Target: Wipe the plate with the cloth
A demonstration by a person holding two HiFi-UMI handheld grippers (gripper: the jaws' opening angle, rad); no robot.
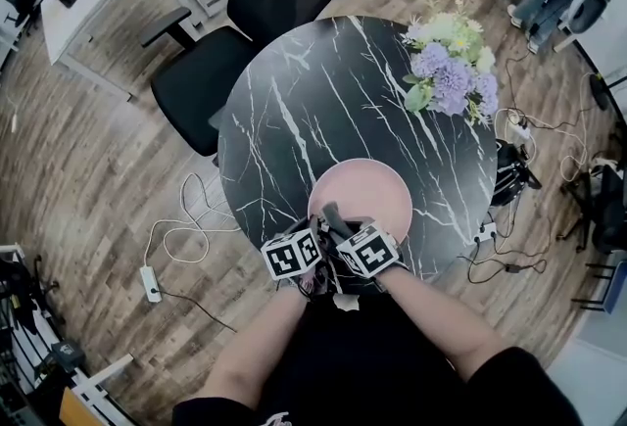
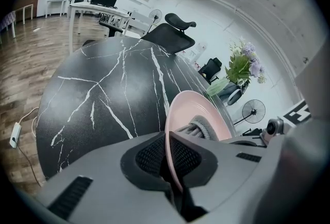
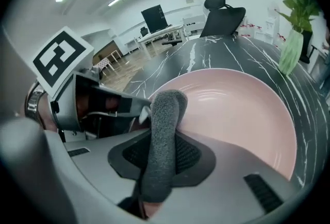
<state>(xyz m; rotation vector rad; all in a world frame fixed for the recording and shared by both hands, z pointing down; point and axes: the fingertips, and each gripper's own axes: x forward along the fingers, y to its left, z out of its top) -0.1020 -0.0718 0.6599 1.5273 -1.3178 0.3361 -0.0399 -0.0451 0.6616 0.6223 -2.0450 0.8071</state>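
1. The left gripper is clenched on the near rim of the pink plate. The rim runs edge-on between its dark pads (a firm pinch, by the look of it), so this hand is the one steadying the dish.
2. Just right of that clamp is the grey cloth, rolled into a thick finger. Its long axis runs along the jaws and it sticks out past them toward the plate.
3. The right gripper grasps that cloth, with the pads pressed on both sides of the roll. In the head view the two grippers sit side by side at the table's near edge, almost touching.
4. The plate lies flat on the black marble table, close to the near edge. The cloth tip is at the plate's near-left rim, so most of the bare pink surface lies ahead and to the right of it. I judge that the next stroke must go that way. Whether the tip already touches the plate I cannot tell.
5. Farther right, well apart from the plate, stands a vase of flowers.
6. Writing: none can be read. The marker cubes carry only black-and-white square patterns, and no brand or label shows on the plate or the cloth.
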